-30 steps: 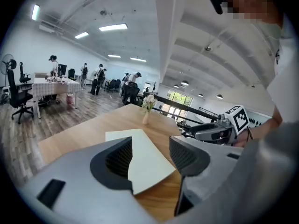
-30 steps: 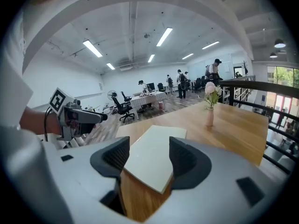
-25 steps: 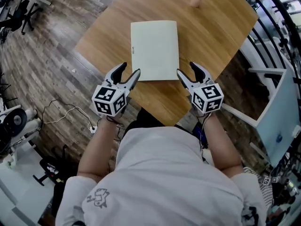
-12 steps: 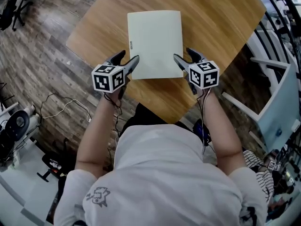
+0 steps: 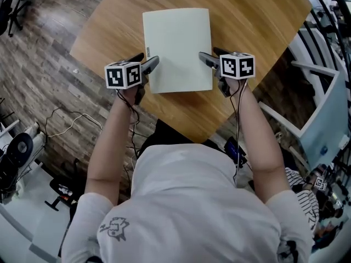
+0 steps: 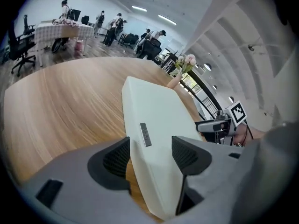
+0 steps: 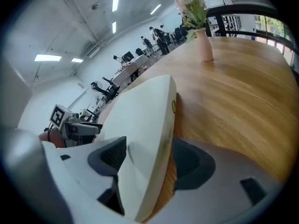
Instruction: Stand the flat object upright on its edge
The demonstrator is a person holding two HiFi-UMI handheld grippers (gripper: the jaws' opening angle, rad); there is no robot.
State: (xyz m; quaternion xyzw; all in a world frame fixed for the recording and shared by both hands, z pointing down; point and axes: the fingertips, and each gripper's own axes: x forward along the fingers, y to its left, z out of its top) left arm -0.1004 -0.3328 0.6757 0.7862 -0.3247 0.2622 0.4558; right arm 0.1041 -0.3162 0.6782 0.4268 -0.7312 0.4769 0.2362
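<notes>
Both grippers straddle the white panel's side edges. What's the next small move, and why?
Probably close both on it. The white panel lies flat on the table; its edges sit between the left gripper's open jaws and the right gripper's opening jaws, neither yet pressing.

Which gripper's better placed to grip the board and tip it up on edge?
Left gripper, marginally. Both straddle the board at its side edges without pressing. The right gripper has its fingers opening with the edge between them, while the left's stand wide around its edge, so it could likely close first.
</notes>
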